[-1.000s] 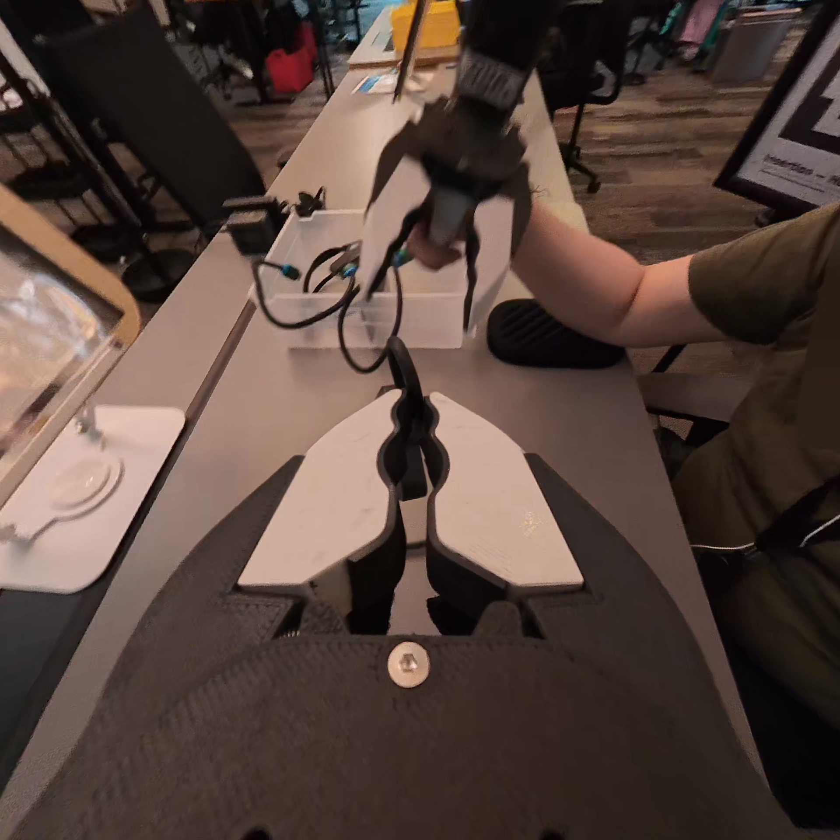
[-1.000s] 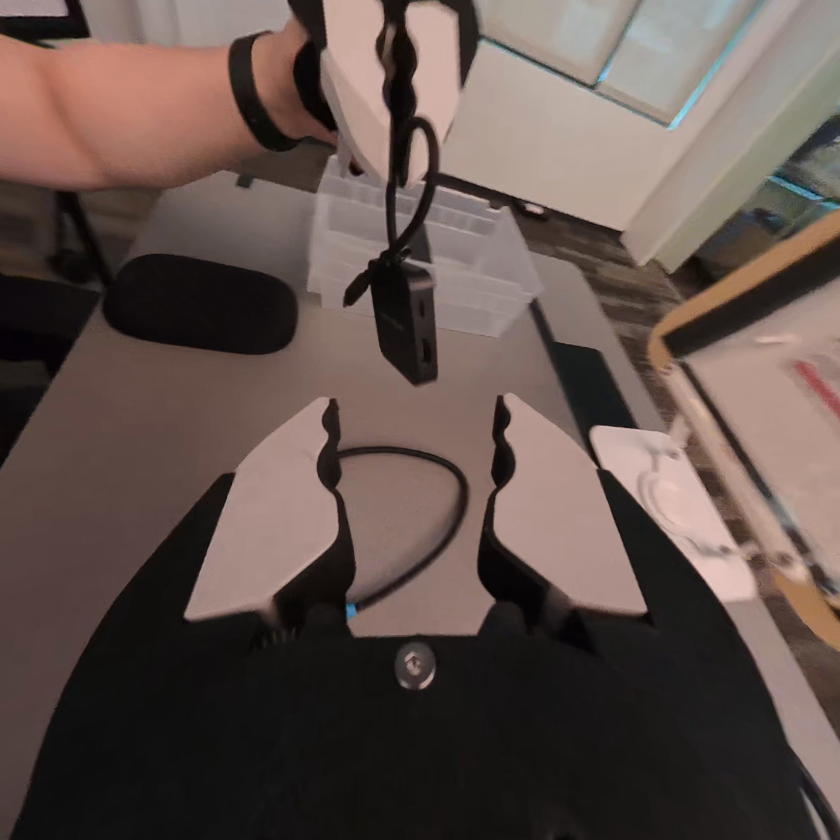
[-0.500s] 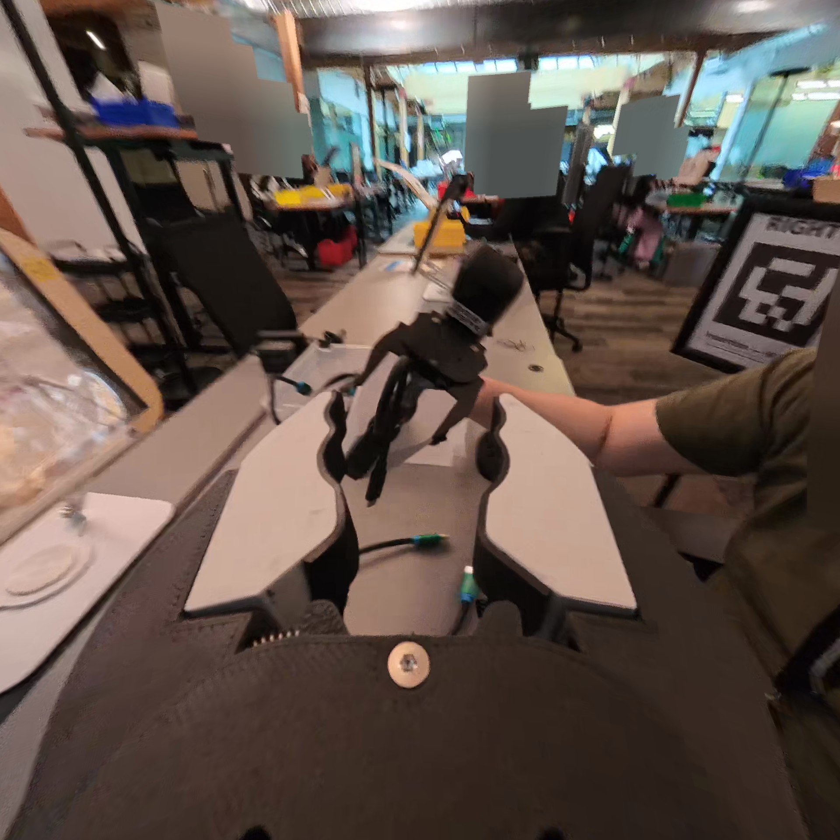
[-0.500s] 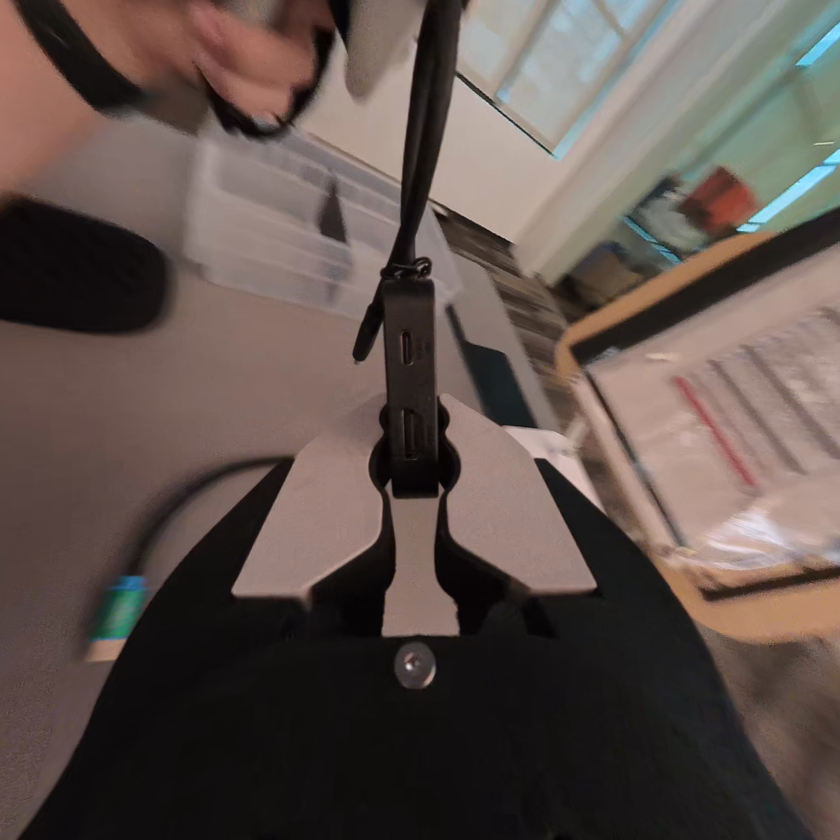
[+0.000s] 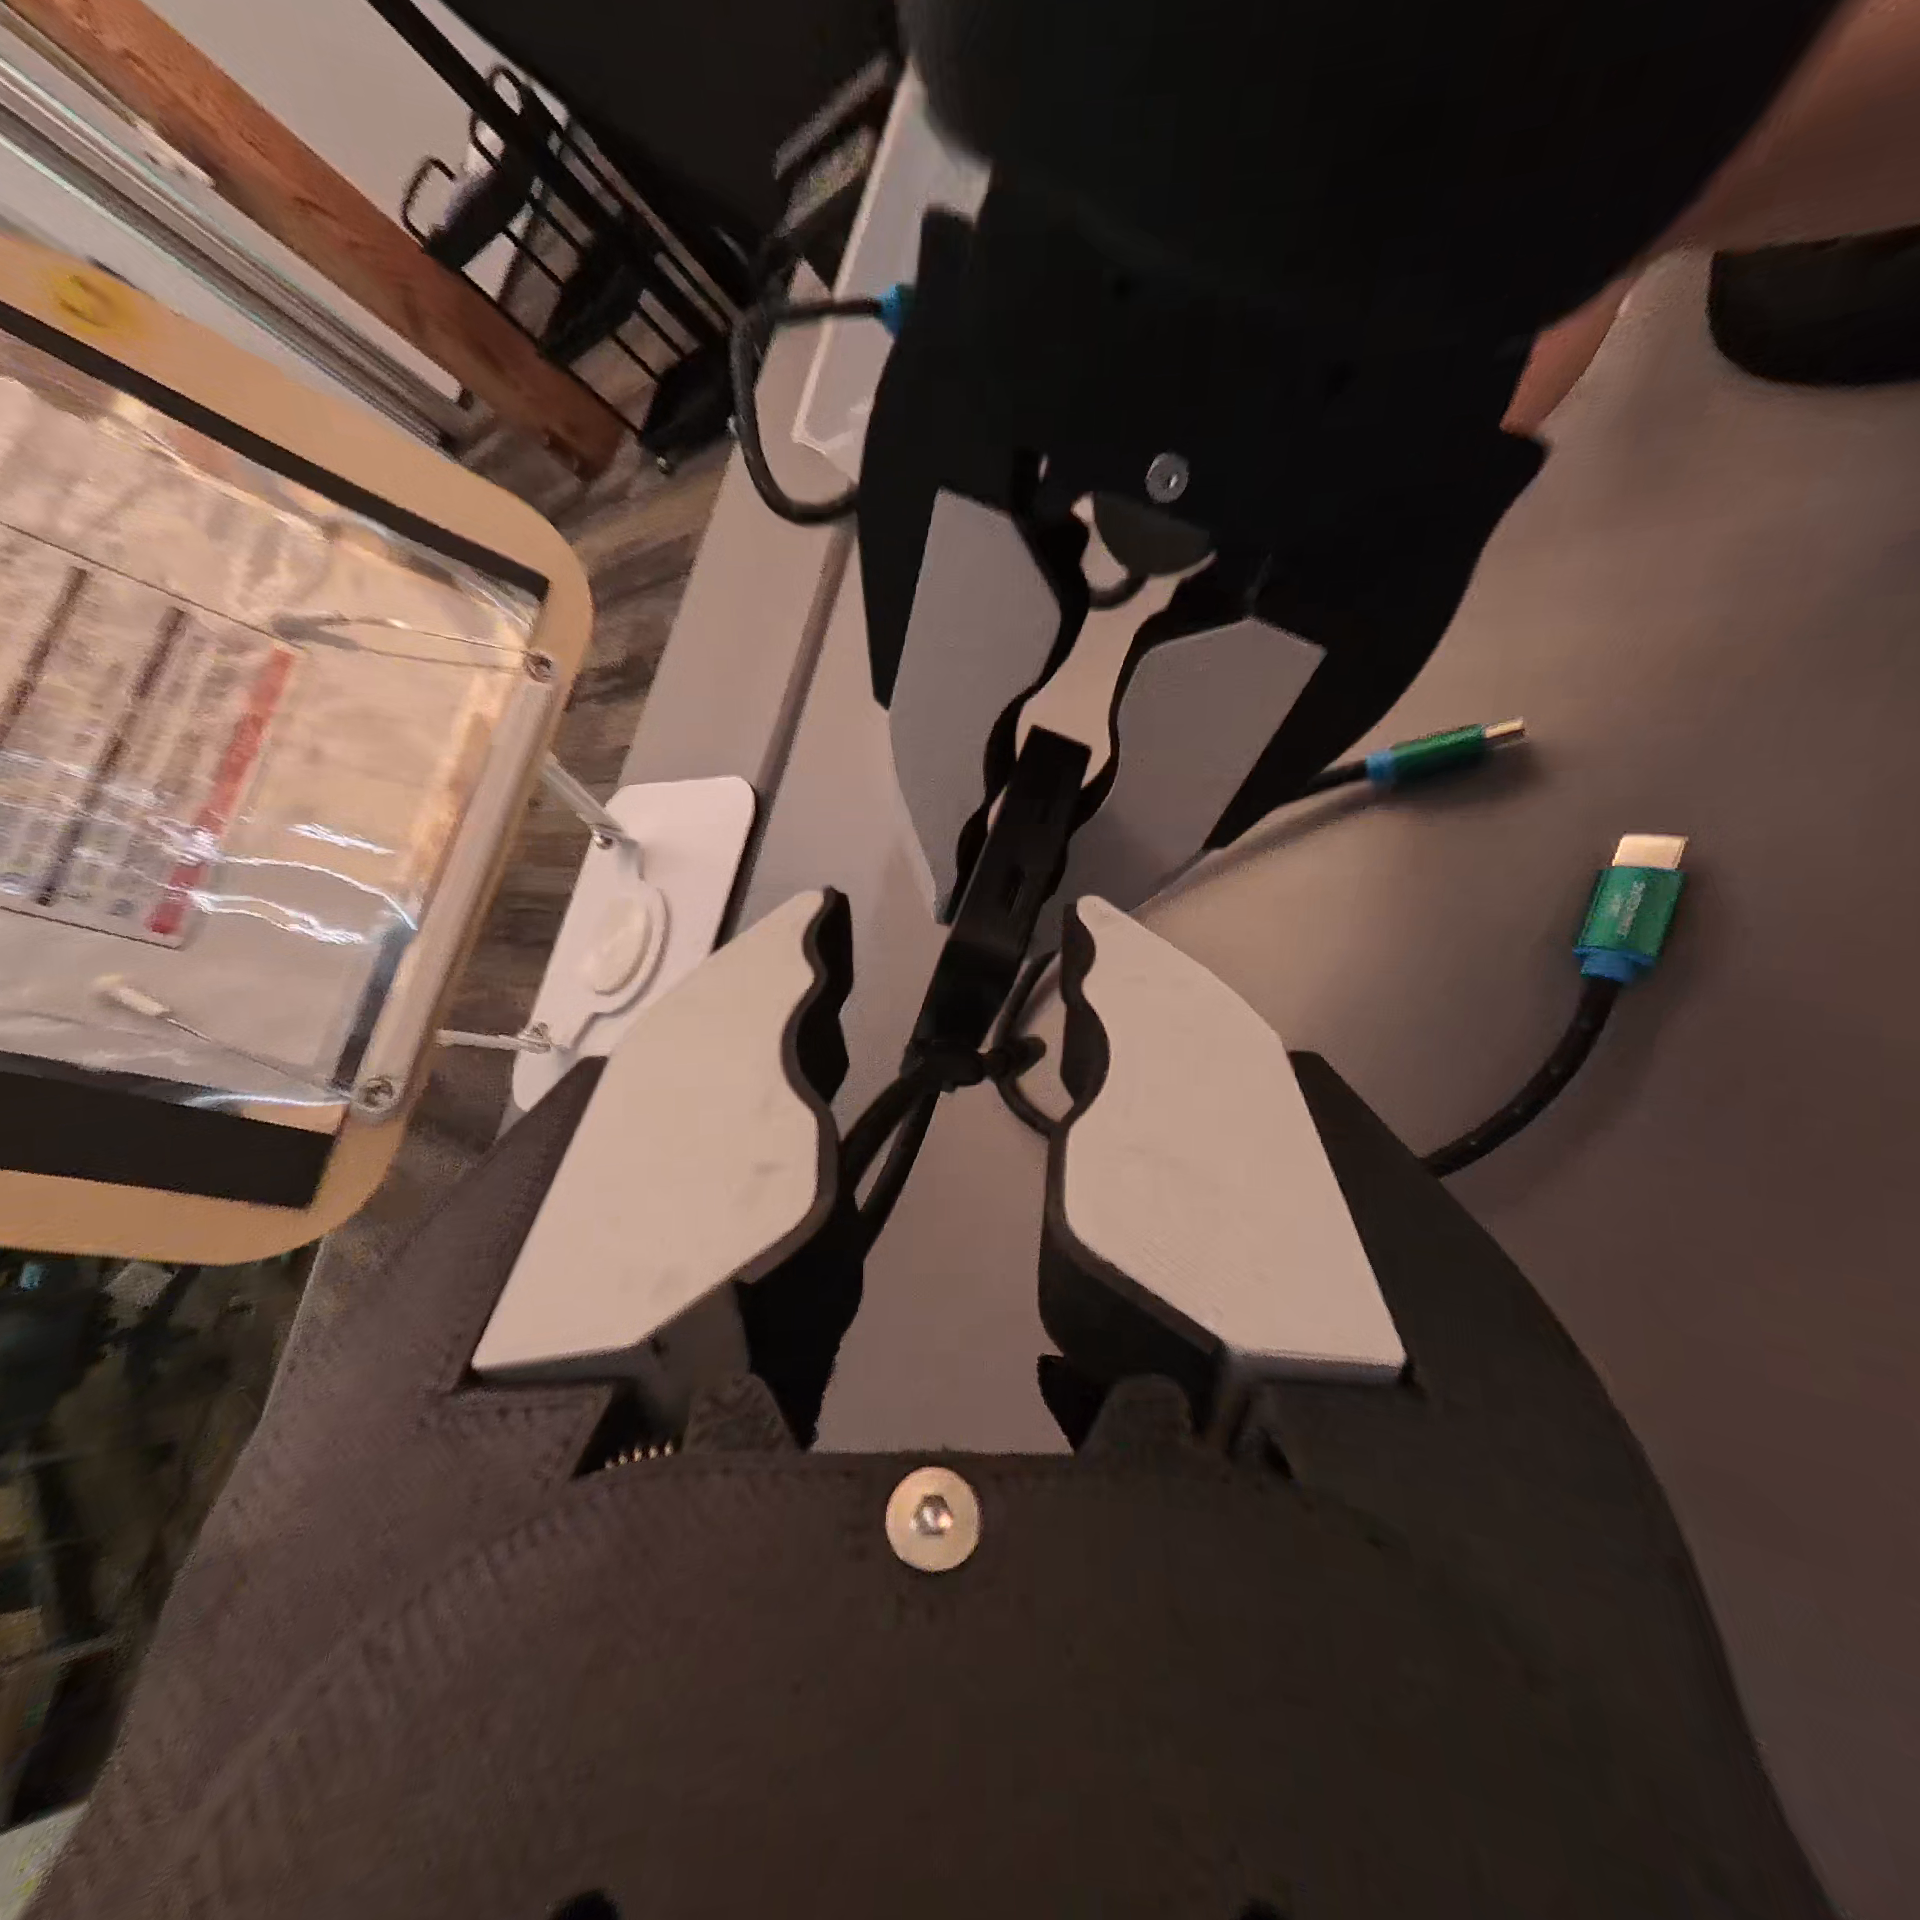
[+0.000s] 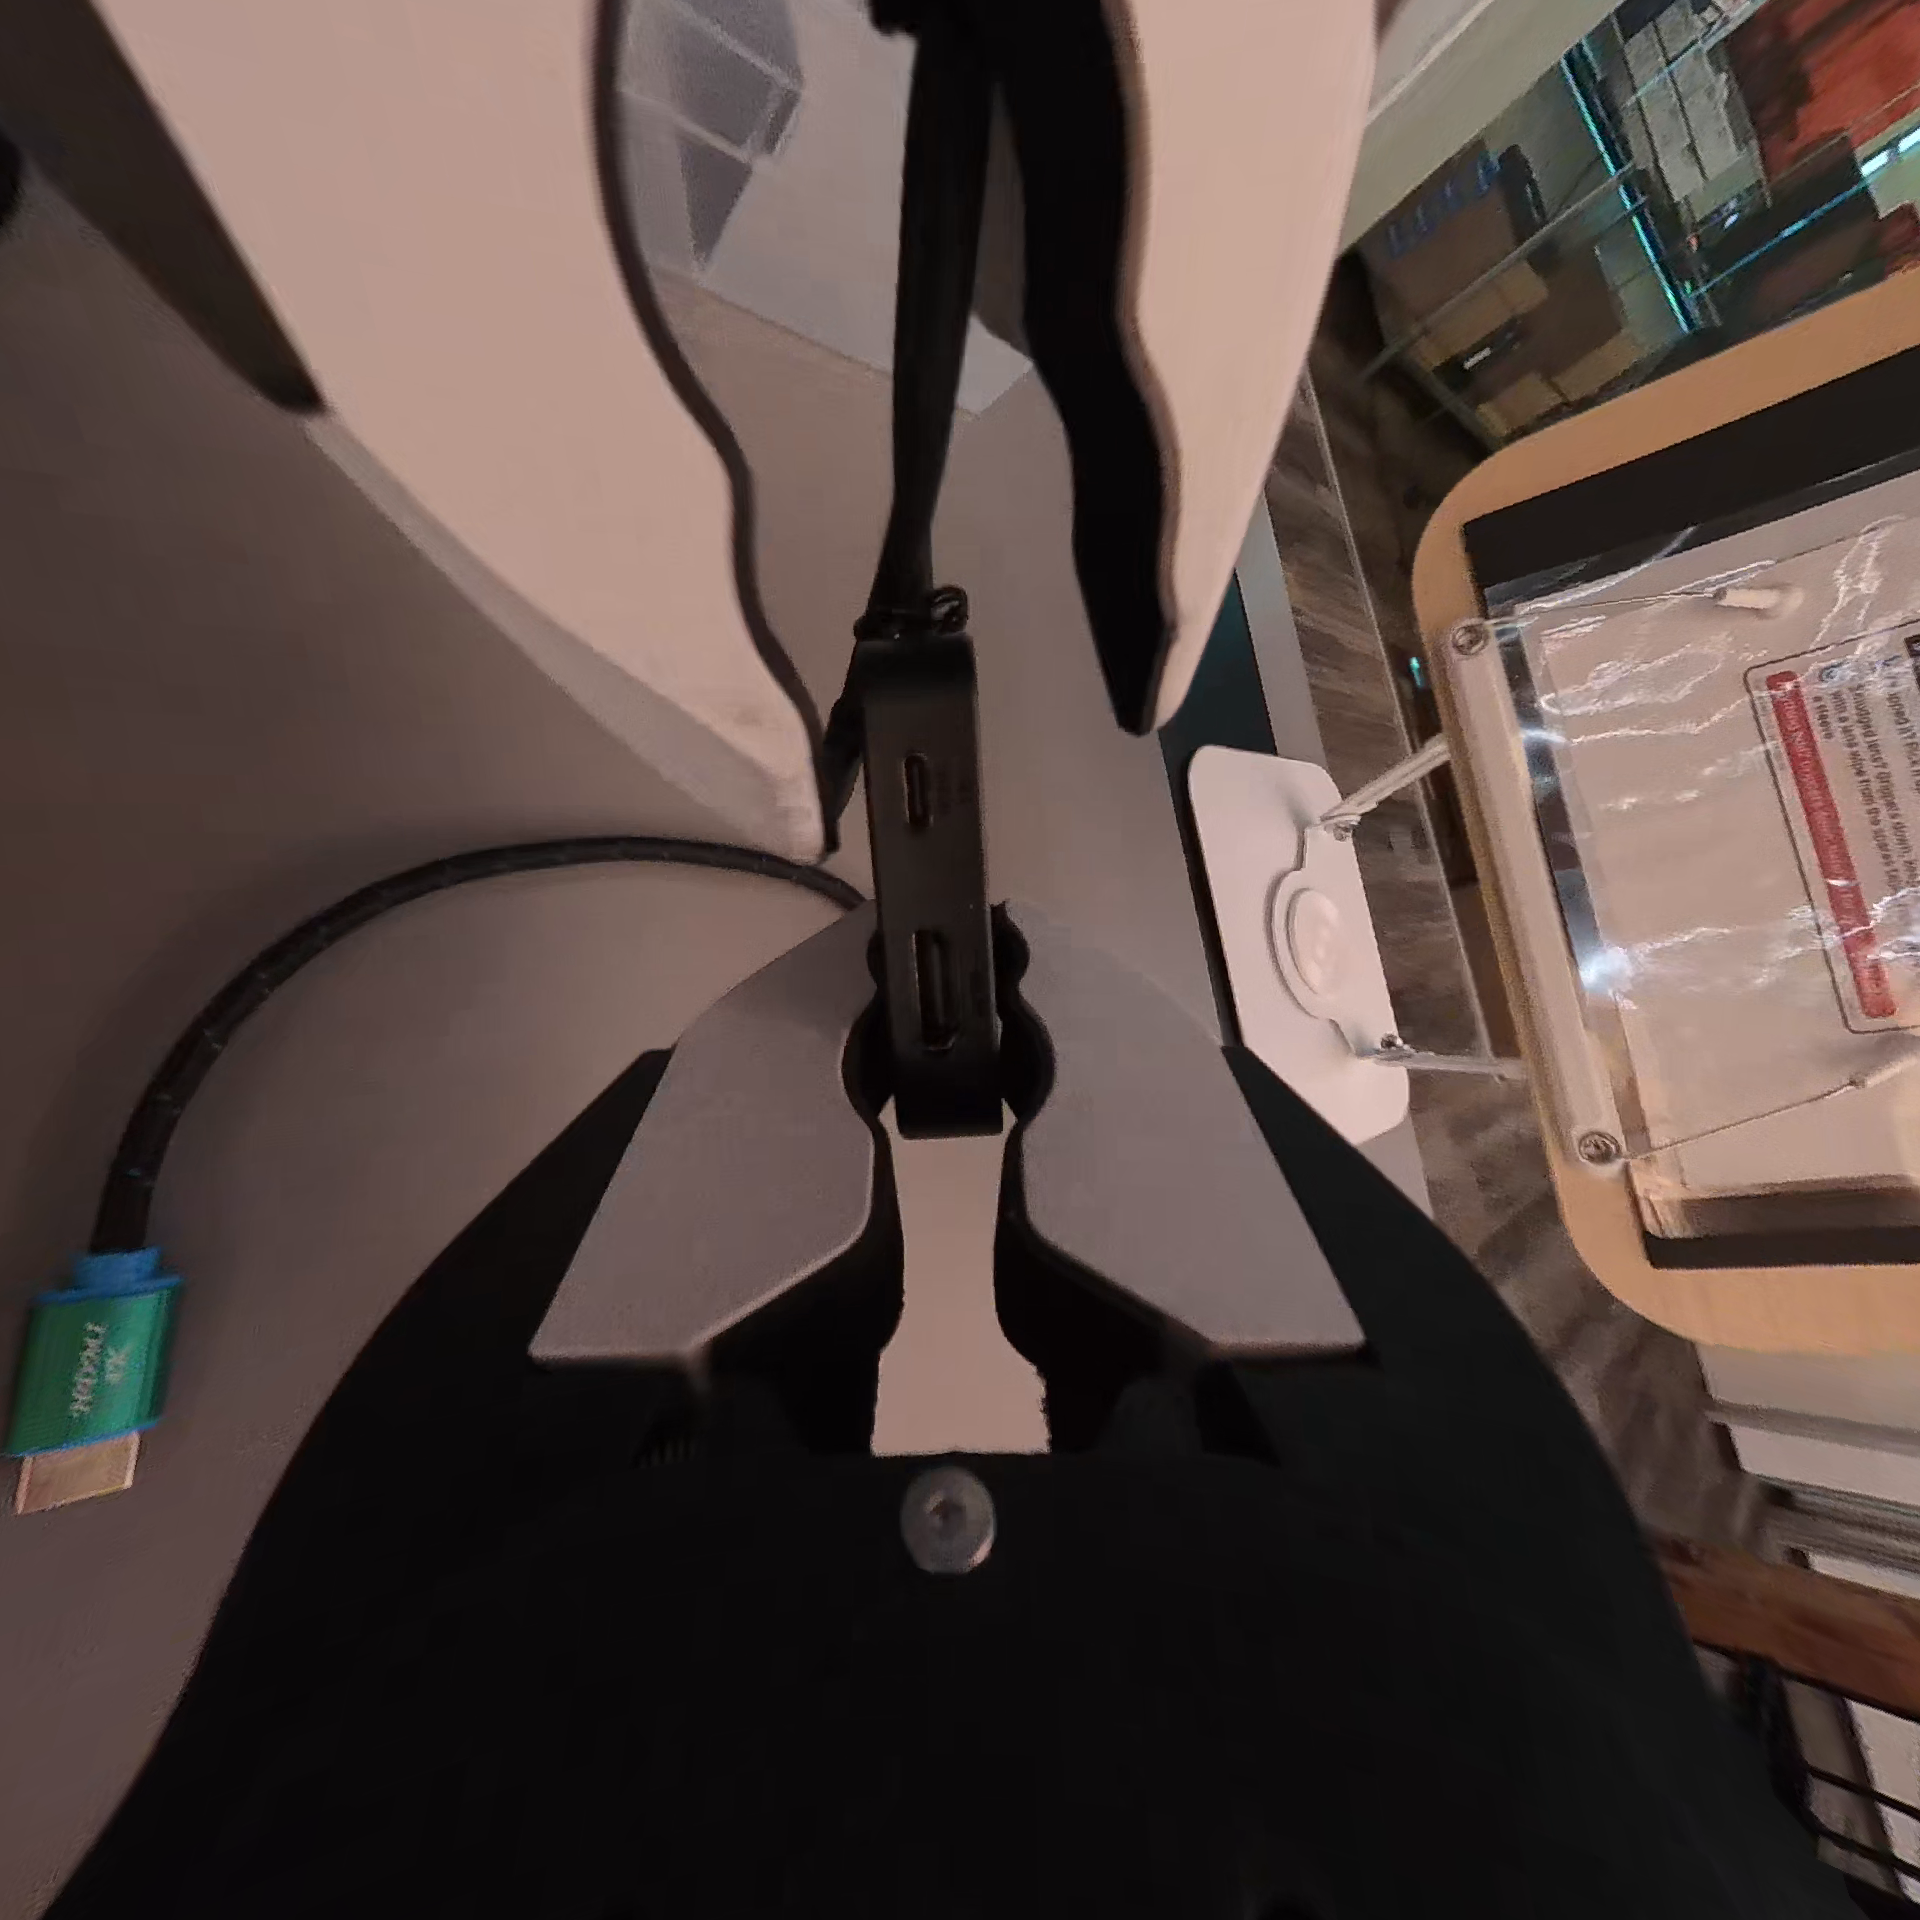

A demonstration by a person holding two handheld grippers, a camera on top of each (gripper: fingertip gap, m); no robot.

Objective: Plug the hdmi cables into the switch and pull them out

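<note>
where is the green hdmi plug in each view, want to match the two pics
Left wrist view: green HDMI plug lies on the grey table at right of centre, metal tip pointing up.
Right wrist view: same plug at the lower left edge, tip pointing down.
Shared landmark: the black switch at centre.

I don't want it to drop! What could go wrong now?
1. The right gripper pinches only the bottom end of the switch, so it might tip or slip out.
2. The switch's cord runs between the left gripper's open jaws, so it could snag there.
3. The green plug lies loose on the table beside both grippers, so it could get bumped.
</note>
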